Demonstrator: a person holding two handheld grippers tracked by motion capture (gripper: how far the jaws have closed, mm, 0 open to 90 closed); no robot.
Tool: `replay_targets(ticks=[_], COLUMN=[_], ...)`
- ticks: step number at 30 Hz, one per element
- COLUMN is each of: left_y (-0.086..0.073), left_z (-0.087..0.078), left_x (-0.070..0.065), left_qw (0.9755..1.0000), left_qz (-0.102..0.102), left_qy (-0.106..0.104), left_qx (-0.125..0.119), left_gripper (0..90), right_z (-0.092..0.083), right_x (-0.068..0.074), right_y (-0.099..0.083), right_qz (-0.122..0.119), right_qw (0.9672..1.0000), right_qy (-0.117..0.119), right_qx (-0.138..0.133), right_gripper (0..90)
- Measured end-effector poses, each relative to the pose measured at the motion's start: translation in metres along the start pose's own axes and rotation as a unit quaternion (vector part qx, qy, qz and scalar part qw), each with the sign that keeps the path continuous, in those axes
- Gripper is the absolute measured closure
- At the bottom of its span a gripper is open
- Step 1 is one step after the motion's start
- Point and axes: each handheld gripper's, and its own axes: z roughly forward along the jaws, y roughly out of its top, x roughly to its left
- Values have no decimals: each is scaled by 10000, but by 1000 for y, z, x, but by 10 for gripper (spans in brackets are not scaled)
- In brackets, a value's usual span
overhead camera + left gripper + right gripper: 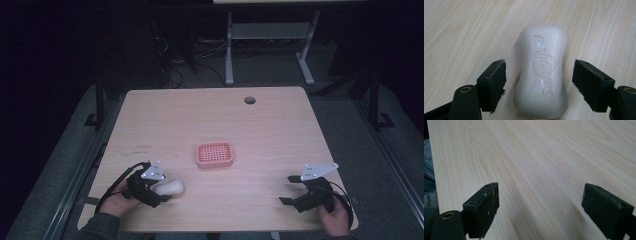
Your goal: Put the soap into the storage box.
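Note:
A white bar of soap [170,187] lies flat on the wooden table [215,120] near its front left. In the left gripper view the soap [541,72] shows embossed lettering and sits lengthwise between the two jaws. My left gripper [164,192] [539,75] straddles it, open, with a gap of bare wood on each side between pads and soap. A pink slotted soap dish [214,154] stands empty at the table's middle, beyond and to the right of the soap. My right gripper [288,190] [540,202] rests open near the front right with nothing between its jaws.
A round cable hole [250,100] sits near the table's far edge. Dark floor and white desk legs [229,50] lie beyond the table. Bare wood stretches between the dish and the right gripper.

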Motion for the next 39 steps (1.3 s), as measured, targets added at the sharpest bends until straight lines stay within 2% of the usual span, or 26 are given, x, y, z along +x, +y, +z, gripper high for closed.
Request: replay_targets(ticks=[4, 16, 23, 25, 26, 31, 34, 39], left_y=[3, 9, 9, 9, 9, 8, 7, 8], left_z=[3, 10, 14, 14, 15, 16, 16, 16], left_x=[1, 2, 2, 3, 3, 3, 4, 5], left_qw=[10000, 9998, 9991, 9991, 9991, 9990, 9990, 9987], left_qz=[36, 83, 102, 108, 49, 84, -10, 32], left_qy=[-33, -151, -218, -217, -242, -192, -239, -291], left_qx=[14, 112, 337, 348, 341, 397, 373, 422], left_gripper=[276, 393, 453, 458, 459, 452, 444, 470], right_z=[0, 0, 0, 0, 0, 0, 1, 0], right_x=[0, 0, 0, 0, 0, 0, 1, 0], right_y=[0, 0, 0, 0, 0, 0, 1, 0], right_qz=[-1, -1, -15, -14, 0, -22, -39, -38], right_qw=[10000, 10000, 10000, 10000, 10000, 10000, 10000, 10000], right_qy=[1, 7, 12, 14, 15, 18, 21, 16], right_qx=[-3, 0, 2, -6, -3, 3, 0, 10], right_gripper=[141, 142, 142, 141, 142, 142, 142, 142])
